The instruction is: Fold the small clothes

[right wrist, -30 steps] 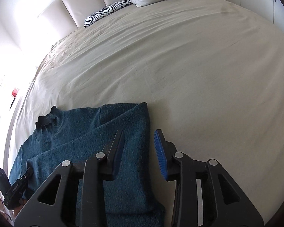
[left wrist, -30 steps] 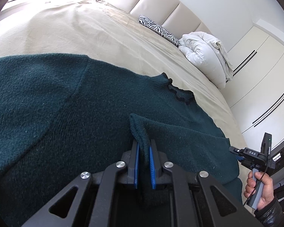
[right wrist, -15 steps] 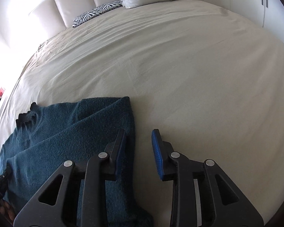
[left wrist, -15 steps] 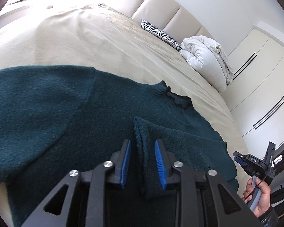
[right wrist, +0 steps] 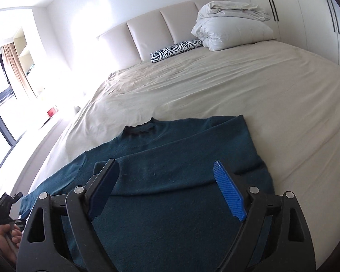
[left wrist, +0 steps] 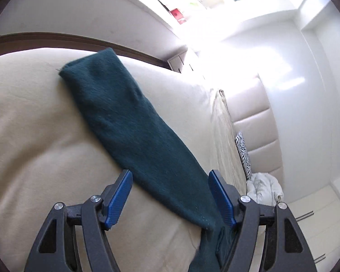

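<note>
A dark teal knit sweater (right wrist: 170, 172) lies flat on the beige bed sheet (right wrist: 249, 86), collar (right wrist: 139, 128) toward the headboard. Its right sleeve is folded across the chest. Its left sleeve (left wrist: 129, 122) lies stretched out over the bed's edge in the left wrist view. My left gripper (left wrist: 170, 195) is open, fingers either side of that sleeve near the shoulder, holding nothing. It also shows at the lower left of the right wrist view (right wrist: 4, 204). My right gripper (right wrist: 167, 190) is open and empty above the sweater's body.
A folded white duvet (right wrist: 233, 29) and a zebra-print pillow (right wrist: 176, 49) lie at the padded headboard (right wrist: 161, 29). White wardrobe doors (right wrist: 306, 11) stand on the right. A window with a curtain (right wrist: 11, 63) is on the left. The bed's dark frame edge (left wrist: 79, 43) runs behind the sleeve.
My left gripper let go of the folded right sleeve, opened wide and swung over to the left sleeve. My right gripper opened wider and moved back over the sweater's body.
</note>
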`<state>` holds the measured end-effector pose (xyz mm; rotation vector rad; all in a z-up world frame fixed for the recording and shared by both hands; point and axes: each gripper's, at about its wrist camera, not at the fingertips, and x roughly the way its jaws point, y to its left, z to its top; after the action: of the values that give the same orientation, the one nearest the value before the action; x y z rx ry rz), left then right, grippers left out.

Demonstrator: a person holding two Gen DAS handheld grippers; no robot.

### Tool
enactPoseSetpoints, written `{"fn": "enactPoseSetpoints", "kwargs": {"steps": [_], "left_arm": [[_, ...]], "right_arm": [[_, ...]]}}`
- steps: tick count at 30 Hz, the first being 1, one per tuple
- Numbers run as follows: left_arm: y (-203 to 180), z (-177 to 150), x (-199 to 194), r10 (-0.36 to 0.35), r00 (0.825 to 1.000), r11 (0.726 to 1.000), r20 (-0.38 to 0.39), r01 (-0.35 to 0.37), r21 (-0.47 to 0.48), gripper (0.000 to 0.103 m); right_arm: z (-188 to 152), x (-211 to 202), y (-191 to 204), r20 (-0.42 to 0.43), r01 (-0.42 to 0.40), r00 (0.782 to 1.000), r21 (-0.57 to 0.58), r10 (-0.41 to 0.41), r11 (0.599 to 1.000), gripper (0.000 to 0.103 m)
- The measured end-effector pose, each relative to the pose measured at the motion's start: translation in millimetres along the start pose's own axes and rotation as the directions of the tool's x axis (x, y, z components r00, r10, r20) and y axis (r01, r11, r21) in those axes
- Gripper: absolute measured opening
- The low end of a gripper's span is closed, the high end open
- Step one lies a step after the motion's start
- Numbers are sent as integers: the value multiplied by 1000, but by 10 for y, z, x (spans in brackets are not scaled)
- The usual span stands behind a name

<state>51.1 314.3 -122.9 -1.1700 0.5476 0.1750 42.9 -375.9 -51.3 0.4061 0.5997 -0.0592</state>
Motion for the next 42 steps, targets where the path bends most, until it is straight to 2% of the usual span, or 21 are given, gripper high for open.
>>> {"fn": "enactPoseSetpoints", "kwargs": {"steps": [2, 6, 10, 13, 14, 15, 17, 20, 22, 23, 25, 27, 29, 32, 34, 35, 36, 37, 38, 41, 42], "left_arm": [[204, 121, -102, 8, 999, 995, 37, -4, -99, 72], [483, 199, -61, 12, 999, 972, 44, -1, -234, 70], [537, 375, 108, 8, 996, 966, 91, 16, -257, 67], [639, 538, 296, 10, 998, 951, 68, 12, -309, 35], [658, 570, 362, 10, 999, 946, 48, 7, -325, 16], [650, 568, 420, 18, 999, 946, 29, -8, -325, 9], [498, 544, 444, 37, 999, 962, 30, -27, -272, 7], [-11, 513, 441, 43, 999, 996, 32, -41, -79, 8], [-477, 337, 484, 44, 999, 995, 9, -44, 89, 8], [-751, 204, 522, 43, 999, 982, -2, -42, 184, 8], [-1323, -156, 627, 42, 999, 921, -26, -28, 389, 8], [-1913, -691, 752, 39, 998, 796, -57, 3, 605, 8], [-2395, -1379, 854, 38, 996, 627, -75, 35, 778, 8], [-2784, -2582, 1139, 101, 990, 300, -101, 66, 952, 11], [-2767, -3217, 1363, 149, 983, 140, -107, 86, 986, 12], [-2715, -3447, 1464, 184, 976, 90, -114, 99, 991, 12], [-2648, -3592, 1543, 216, 969, 69, -122, 110, 992, 17], [-2586, -3674, 1585, 235, 963, 72, -131, 117, 991, 20], [-2525, -3707, 1603, 242, 961, 86, -137, 119, 989, 27], [-2395, -3567, 1603, 238, 959, 136, -152, 122, 983, 59], [-2366, -3503, 1588, 237, 959, 148, -158, 125, 981, 63]], "right_arm": [[-78, -1, 171, -38, -35, 999, -1, 35, 999, 85], [-247, -109, 448, -70, -72, 995, 1, 72, 997, 85], [-271, -195, 496, -78, -89, 993, 21, 91, 996, 85], [-272, -256, 481, -75, -93, 993, 22, 94, 995, 85], [-283, -267, 475, -75, -95, 993, 25, 96, 995, 85], [-274, -279, 441, -77, -97, 992, 31, 99, 995, 84], [-260, -270, 356, -77, -98, 992, 47, 102, 994, 82], [-272, -262, 227, -78, -102, 991, 70, 107, 992, 81], [-295, -254, 132, -79, -100, 991, 88, 107, 991, 80], [-313, -247, 80, -82, -99, 991, 99, 108, 990, 79], [-337, -239, -43, -84, -98, 991, 124, 109, 988, 78], [-359, -255, -170, -78, -91, 992, 145, 103, 985, 78], [-378, -276, -307, -71, -79, 993, 167, 92, 983, 78], [-399, -310, -555, -60, -54, 996, 208, 67, 977, 78], [-408, -318, -723, -55, -38, 997, 240, 53, 970, 78], [-414, -312, -801, -57, -31, 997, 255, 47, 966, 78], [-421, -307, -863, -59, -24, 997, 266, 41, 964, 78], [-428, -302, -915, -61, -17, 998, 270, 35, 963, 78], [-432, -288, -963, -67, -10, 997, 268, 29, 963, 78], [-420, -173, -1033, -94, -4, 995, 257, 29, 966, 78], [-399, -106, -1035, -106, -12, 994, 261, 41, 965, 78]]}}
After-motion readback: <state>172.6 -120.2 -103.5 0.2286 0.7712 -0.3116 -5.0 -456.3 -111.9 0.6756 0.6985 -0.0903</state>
